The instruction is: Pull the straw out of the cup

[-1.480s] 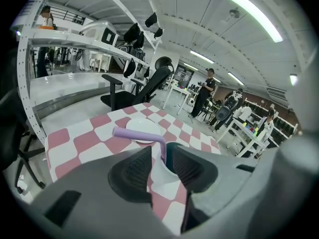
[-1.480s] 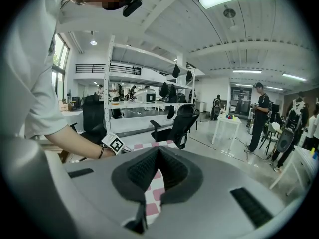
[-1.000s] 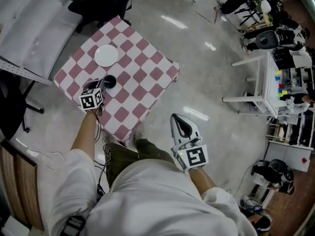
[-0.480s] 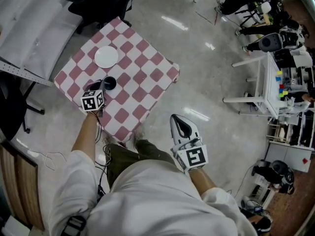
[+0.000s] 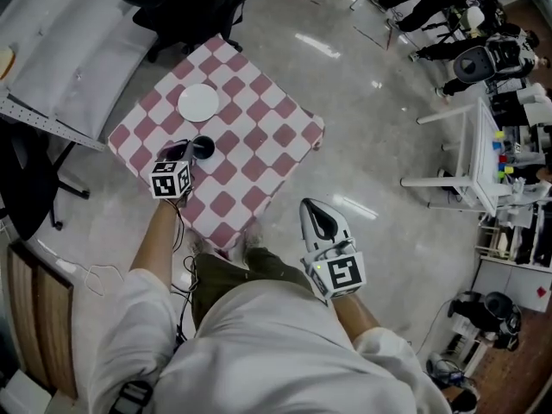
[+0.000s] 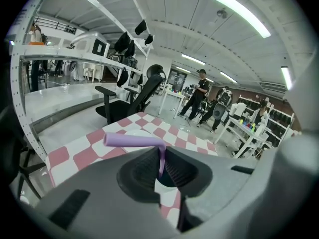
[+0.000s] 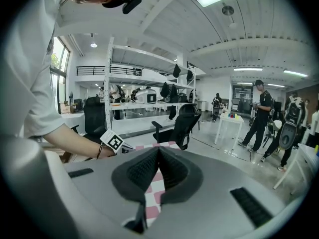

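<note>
A pink-and-white checkered table (image 5: 259, 136) carries a dark cup (image 5: 203, 147) and a white plate (image 5: 198, 103). My left gripper (image 5: 191, 151) hangs just beside and above the cup. In the left gripper view it (image 6: 160, 152) is shut on the upright part of a bent purple straw (image 6: 132, 140), whose short arm sticks out to the left. The cup (image 6: 167, 180) shows as a dark patch below the jaws. The straw's lower end is hidden between them. My right gripper (image 5: 315, 207) is held off the table over the floor, shut (image 7: 158, 151) and holding nothing.
A black office chair (image 5: 185, 3) stands beyond the table's far corner, with a white shelf rack (image 5: 52, 67) to its left. A white side table (image 5: 470, 153) stands at the right. Several people (image 6: 199, 91) stand in the background. The plate (image 6: 138, 133) lies behind the straw.
The left gripper has risen with the straw, so the cup and table now lie lower and farther beneath the jaws. The right gripper has stayed put.
</note>
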A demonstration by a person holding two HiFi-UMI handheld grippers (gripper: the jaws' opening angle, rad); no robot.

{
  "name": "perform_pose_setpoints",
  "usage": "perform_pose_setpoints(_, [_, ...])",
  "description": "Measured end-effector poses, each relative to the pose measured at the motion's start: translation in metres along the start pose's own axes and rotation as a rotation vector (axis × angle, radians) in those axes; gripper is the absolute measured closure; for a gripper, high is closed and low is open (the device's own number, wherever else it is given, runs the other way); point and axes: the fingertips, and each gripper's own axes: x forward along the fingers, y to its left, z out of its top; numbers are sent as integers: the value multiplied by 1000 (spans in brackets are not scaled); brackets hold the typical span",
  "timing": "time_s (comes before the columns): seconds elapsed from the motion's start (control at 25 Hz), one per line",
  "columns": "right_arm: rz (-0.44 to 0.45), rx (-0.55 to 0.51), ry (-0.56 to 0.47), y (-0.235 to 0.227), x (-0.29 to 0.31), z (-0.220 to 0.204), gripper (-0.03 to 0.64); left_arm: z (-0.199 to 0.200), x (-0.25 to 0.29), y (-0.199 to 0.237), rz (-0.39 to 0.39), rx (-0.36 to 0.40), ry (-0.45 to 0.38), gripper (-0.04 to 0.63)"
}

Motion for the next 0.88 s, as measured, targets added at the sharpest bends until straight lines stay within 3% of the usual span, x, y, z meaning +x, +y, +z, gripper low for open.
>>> perform_pose_setpoints(0.88, [111, -2, -128, 27, 16, 35, 614, 74, -104, -60, -68, 184, -122, 560])
